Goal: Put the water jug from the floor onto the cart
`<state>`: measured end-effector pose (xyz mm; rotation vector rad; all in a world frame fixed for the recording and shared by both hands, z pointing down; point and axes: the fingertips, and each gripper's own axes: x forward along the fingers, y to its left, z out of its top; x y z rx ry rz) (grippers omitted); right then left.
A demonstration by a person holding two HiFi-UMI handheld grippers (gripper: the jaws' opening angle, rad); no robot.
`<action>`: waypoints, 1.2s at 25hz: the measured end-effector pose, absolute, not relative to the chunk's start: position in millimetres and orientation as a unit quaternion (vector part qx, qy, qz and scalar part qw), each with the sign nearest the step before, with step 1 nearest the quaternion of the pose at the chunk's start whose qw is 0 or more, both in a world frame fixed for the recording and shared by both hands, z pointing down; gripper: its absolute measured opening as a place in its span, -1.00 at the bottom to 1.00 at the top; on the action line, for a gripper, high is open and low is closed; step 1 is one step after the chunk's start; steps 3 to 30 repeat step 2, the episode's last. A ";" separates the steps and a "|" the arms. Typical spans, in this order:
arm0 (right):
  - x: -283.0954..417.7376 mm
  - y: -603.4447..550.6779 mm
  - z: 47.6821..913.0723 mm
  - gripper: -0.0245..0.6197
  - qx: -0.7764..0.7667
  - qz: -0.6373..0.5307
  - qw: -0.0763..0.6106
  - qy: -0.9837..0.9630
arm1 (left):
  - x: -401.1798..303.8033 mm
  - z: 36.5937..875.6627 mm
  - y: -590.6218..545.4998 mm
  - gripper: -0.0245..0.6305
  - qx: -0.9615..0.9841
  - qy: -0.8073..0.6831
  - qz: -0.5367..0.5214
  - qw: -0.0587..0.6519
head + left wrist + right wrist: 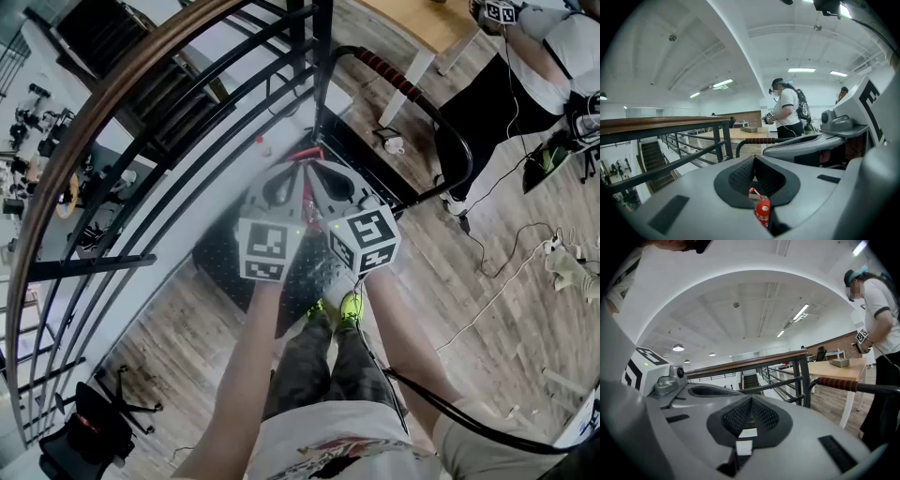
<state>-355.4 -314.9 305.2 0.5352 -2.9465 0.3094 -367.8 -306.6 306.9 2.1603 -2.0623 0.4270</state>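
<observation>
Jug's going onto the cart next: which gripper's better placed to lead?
Left, narrowly. Both are shut side by side over the cart deck, but the left gripper has the water jug, its red cap and strap, at its jaws; the right gripper shows only a white piece there.

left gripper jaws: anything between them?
Yes: a red handle sits low between the shut jaws of the left gripper; the left gripper view shows it.

The head camera is looking steeply down from close above the left gripper (298,171) and right gripper (315,172) onto the cart deck (220,258) and floor (511,309). Each gripper camera is looking nearly level along its own jaws, both sharing the railing (665,124), cart handle (750,139), table (740,133) and standing person (787,112)
</observation>
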 end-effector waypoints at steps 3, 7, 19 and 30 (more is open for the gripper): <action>-355.0 -314.0 304.1 -0.86 0.177 0.102 0.065 -0.977 | -367.5 306.0 -305.5 -0.89 0.713 -0.683 0.143 0.061; -355.0 -314.0 304.1 -0.86 0.177 0.102 0.065 -0.977 | -367.5 306.0 -305.5 -0.89 0.713 -0.683 0.143 0.061; -355.0 -314.0 304.1 -0.86 0.177 0.102 0.065 -0.977 | -367.5 306.0 -305.5 -0.89 0.713 -0.683 0.143 0.061; -355.0 -314.0 304.1 -0.86 0.177 0.102 0.065 -0.977 | -367.5 306.0 -305.5 -0.89 0.713 -0.683 0.143 0.061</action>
